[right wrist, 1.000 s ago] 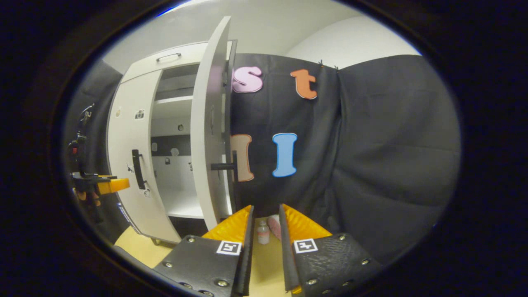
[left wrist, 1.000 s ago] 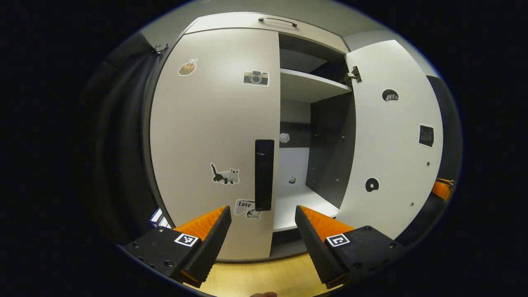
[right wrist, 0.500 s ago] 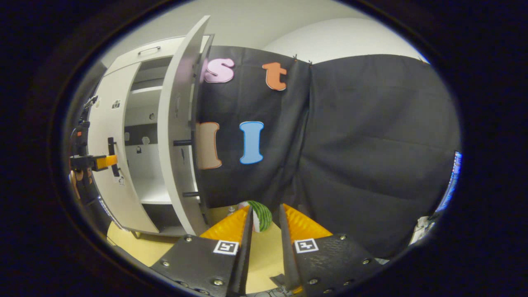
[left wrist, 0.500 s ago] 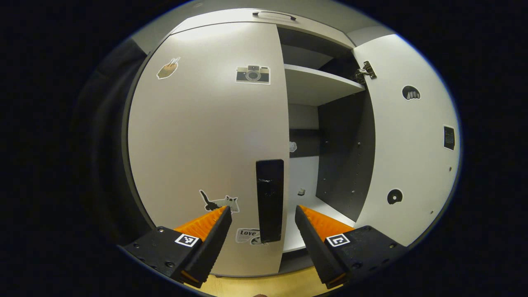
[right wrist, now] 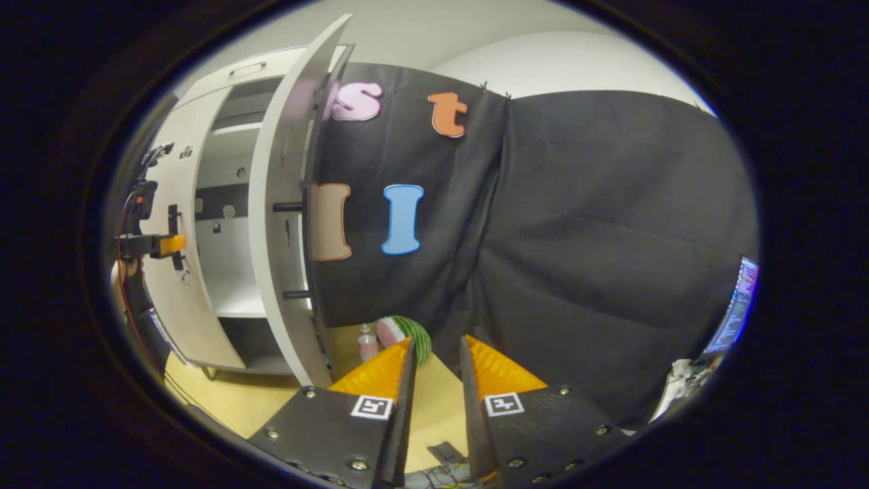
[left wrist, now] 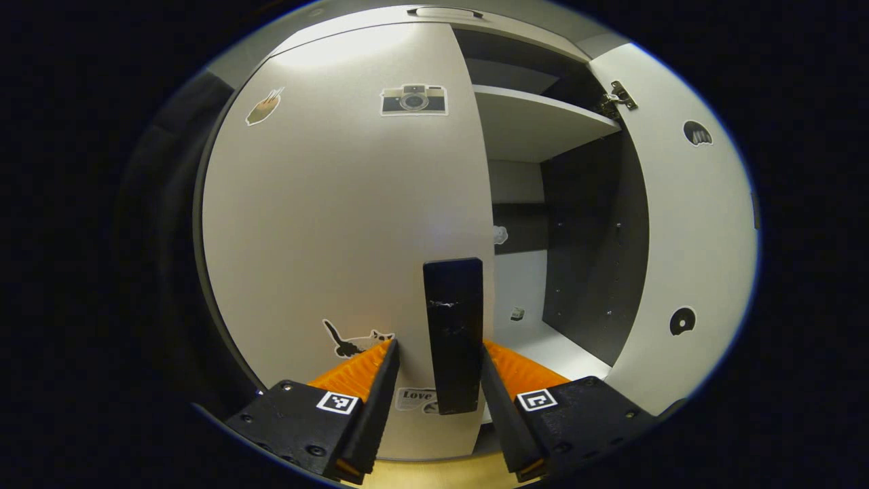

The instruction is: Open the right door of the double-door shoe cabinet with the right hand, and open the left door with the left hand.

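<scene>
The left gripper (left wrist: 434, 380) sat at the flat black bar handle (left wrist: 453, 333) of the pale grey left cabinet door (left wrist: 339, 217), one finger on each side of the handle's lower part; whether the fingers pressed on it could not be told. That door lay closed and carried a camera sticker (left wrist: 413, 100) and a cat sticker (left wrist: 356, 339). Beside it, the pale grey right cabinet door (left wrist: 686, 238) stood swung wide, baring a white shelf (left wrist: 536, 122) and the dark inner wall (left wrist: 590, 244).

The right gripper (right wrist: 434, 380) hung well away from the shoe cabinet (right wrist: 204, 204), fingers parted by a narrow gap and holding nothing. A striped watermelon (right wrist: 407, 336) and a small bottle (right wrist: 367, 343) stood on the yellow wooden floor (right wrist: 237, 401).
</scene>
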`<state>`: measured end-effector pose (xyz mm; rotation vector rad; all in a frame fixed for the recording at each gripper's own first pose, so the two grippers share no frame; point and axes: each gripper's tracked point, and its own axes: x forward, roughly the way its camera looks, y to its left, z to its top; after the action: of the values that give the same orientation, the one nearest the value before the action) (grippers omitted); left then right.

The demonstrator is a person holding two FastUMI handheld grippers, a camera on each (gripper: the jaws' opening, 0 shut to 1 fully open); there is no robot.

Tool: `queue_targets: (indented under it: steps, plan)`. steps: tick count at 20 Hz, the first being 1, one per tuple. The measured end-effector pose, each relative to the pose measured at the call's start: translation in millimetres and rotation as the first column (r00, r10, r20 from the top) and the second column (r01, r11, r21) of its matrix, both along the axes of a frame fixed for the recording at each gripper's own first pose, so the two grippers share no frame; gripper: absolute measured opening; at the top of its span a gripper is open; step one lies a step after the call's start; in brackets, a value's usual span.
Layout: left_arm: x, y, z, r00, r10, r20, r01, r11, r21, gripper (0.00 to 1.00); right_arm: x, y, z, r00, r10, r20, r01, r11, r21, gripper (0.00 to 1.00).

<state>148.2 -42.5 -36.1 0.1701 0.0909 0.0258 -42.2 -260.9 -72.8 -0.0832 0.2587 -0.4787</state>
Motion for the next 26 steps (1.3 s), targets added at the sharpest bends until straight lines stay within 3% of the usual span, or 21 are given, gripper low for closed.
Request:
queue_targets:
  steps: [3, 5, 6, 7, 13, 17, 26]
  plan:
    - [3, -5, -2, 1.000, 0.003, -0.003, -0.003, 1.000, -0.003, 0.69, 2, 1, -4, 1.000, 0.009, -0.011, -0.009, 1.000, 0.001, 0.35]
    - [2, -12, -5, 1.000, -0.008, -0.006, 0.008, 1.000, -0.016, 0.53, 4, 3, -5, 1.000, 0.019, -0.016, -0.019, 1.000, -0.003, 0.35]
    - [3, -11, -4, 1.000, 0.001, -0.003, -0.001, 1.000, -0.011, 0.39, 6, 4, -6, 0.999, 0.024, -0.021, -0.025, 1.000, -0.009, 0.35]
    - [3, -11, -4, 1.000, 0.009, -0.003, -0.009, 1.000, -0.009, 0.36, 5, 4, -8, 0.999, 0.029, -0.027, -0.030, 0.999, -0.015, 0.35]
    - [3, -11, -5, 1.000, -0.001, -0.008, 0.001, 1.000, -0.027, 0.29, 4, 9, -13, 0.997, 0.057, -0.055, -0.059, 0.998, -0.033, 0.31]
    - [0, -12, -5, 1.000, -0.012, -0.018, 0.011, 0.999, -0.040, 0.25, 1, 11, -12, 0.997, 0.067, -0.043, -0.068, 0.997, -0.020, 0.35]
    - [-24, -11, -6, 0.998, -0.063, -0.029, 0.061, 0.996, -0.061, 0.24, -7, 20, -4, 0.997, 0.082, -0.003, -0.082, 0.996, 0.030, 0.32]
